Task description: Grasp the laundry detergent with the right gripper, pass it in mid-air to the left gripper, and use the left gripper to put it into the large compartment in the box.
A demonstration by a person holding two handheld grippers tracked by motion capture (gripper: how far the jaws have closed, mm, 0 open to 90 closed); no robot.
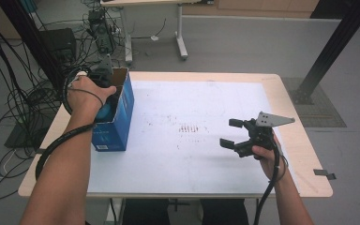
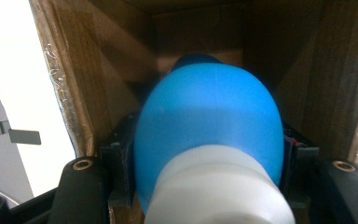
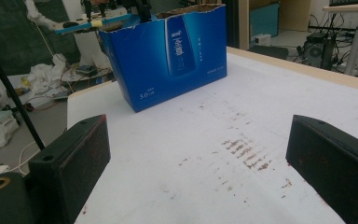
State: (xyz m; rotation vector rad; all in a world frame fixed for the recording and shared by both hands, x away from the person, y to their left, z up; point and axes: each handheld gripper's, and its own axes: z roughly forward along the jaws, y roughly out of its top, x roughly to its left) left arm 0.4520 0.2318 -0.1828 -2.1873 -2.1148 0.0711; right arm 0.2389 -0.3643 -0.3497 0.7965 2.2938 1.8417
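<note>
An open-topped blue cardboard box [image 1: 117, 119] stands near the white table's left edge; it also shows far off in the right gripper view [image 3: 172, 56]. Inside its brown walls [image 2: 74, 79], my left gripper [image 2: 207, 163] is shut on a rounded blue object [image 2: 209, 116] with a white end [image 2: 219, 191] nearest the camera. In the high view the person's left hand [image 1: 85, 96] reaches into the box top, with a bit of the blue object [image 1: 106, 112] showing. My right gripper [image 1: 231, 132] hovers over the table's right half, open, with nothing between its jaws [image 3: 196, 158].
Reddish-brown stains [image 1: 190, 128] mark the middle of the white tabletop [image 1: 192, 159], which has a wooden rim [image 1: 304, 154]. Cables [image 1: 9, 108] lie on the floor to the left. Another table [image 1: 178, 28] stands behind, and a black post [image 1: 333, 47] rises at the right.
</note>
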